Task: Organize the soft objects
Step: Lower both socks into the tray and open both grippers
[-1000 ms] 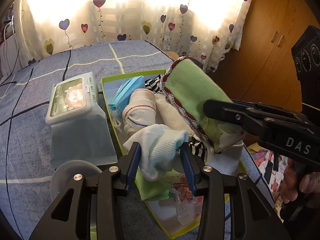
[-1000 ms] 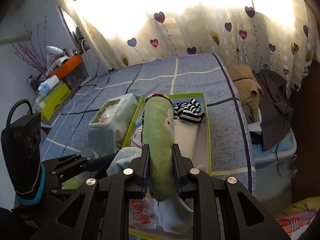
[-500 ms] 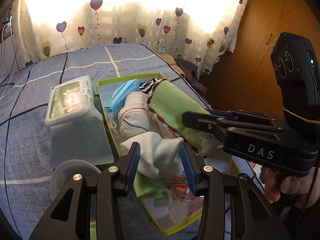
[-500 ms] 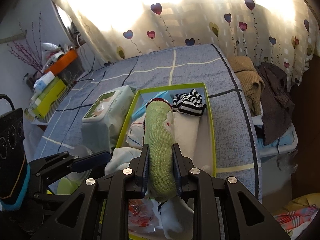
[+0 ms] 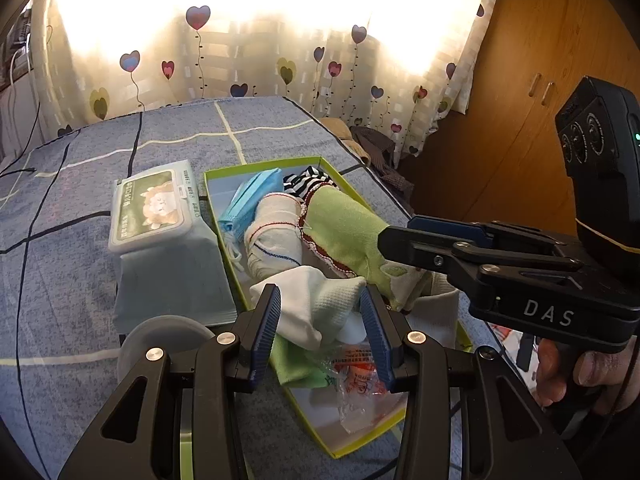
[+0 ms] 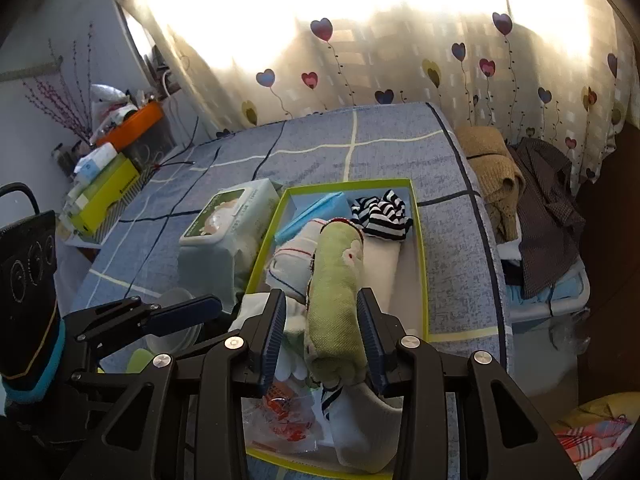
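A green-rimmed tray (image 5: 224,216) (image 6: 420,264) on the bed holds soft things: a blue mask (image 5: 248,200), a striped cloth (image 6: 382,214), a cream roll with red and blue stitching (image 5: 272,232) and a green rolled towel (image 6: 334,296) (image 5: 344,232). My right gripper (image 6: 322,330) is open, its jaws on either side of the green towel, which lies in the tray. My left gripper (image 5: 320,328) holds a white sock (image 5: 316,300) between its pads over the tray's near part.
A wet-wipes pack (image 5: 160,208) stands left of the tray. A clear wrapper with red print (image 5: 356,380) lies at the tray's near end. Folded clothes (image 6: 520,200) lie off the bed's right edge. Boxes (image 6: 104,196) stand at the far left.
My right gripper has lowered the green towel into the tray and opened its jaws off it. My left gripper has kept the white sock and stayed nearly still.
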The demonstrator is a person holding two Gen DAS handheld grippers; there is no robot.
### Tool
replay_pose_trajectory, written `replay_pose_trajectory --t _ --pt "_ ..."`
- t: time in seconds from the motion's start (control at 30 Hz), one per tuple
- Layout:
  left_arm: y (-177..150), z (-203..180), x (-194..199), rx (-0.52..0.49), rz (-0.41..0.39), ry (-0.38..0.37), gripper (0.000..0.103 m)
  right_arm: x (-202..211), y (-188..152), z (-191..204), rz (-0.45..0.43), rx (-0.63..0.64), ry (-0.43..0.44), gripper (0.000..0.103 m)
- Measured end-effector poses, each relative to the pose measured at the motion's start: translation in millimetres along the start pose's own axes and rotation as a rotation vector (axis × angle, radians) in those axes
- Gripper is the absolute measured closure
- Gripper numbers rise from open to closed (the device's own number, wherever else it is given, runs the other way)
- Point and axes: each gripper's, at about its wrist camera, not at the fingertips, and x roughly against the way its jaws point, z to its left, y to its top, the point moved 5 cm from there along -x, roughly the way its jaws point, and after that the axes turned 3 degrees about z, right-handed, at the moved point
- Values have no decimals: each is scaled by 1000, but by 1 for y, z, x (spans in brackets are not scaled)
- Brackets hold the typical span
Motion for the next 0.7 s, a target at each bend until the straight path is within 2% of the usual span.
replay_pose_trajectory --t 0.1,0.4,0.7 --pt "0 0 6 -1 -11 13 60 7 -2 5 -7 18 -15 60" --pt "-4 -4 31 -7 -52 20 60 33 -11 18 -36 51 -61 54" --pt "-16 -10 44 -22 -53 45 60 50 -27 29 -42 78 -108 50"
